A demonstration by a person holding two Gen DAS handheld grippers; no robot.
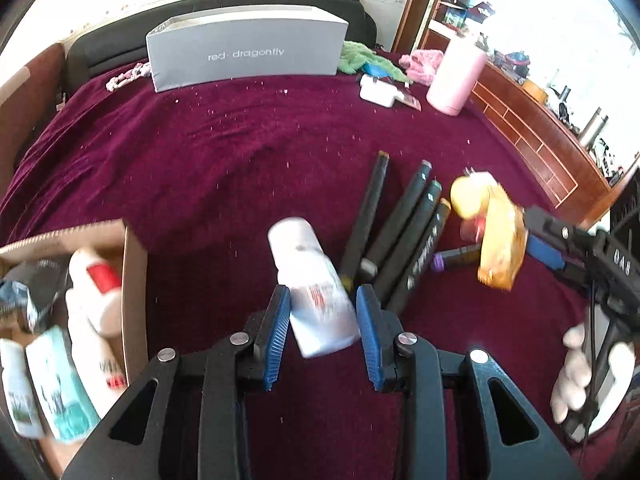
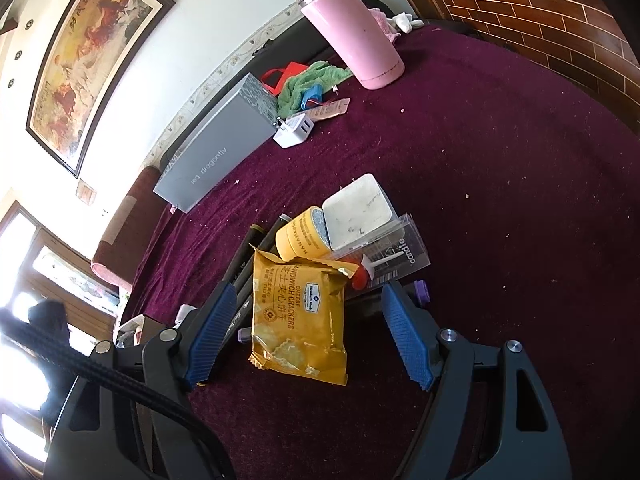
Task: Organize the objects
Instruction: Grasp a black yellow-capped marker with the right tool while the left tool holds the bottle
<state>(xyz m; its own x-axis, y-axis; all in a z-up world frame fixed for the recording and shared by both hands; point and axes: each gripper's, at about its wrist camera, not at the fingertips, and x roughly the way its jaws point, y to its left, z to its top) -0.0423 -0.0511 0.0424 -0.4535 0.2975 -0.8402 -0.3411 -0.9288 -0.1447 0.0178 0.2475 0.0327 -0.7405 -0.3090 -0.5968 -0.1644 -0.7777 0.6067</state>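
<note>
While clamped in the left hand-held gripper (image 1: 322,322), white bottle (image 1: 312,284) tilted, cap pointing away, right hand-held gripper (image 2: 316,336) apart

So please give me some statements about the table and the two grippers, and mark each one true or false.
1. The left gripper has a white bottle between its fingers. True.
2. The right gripper is shut on the yellow cracker packet. False: its fingers stand wide, apart from the packet.
3. The pink flask stands upright on the dark red cloth. True.
4. The cardboard box holds only black pens. False: it holds white bottles; the black pens lie on the cloth.
5. The grey box reads "red dragonfly". True.
</note>
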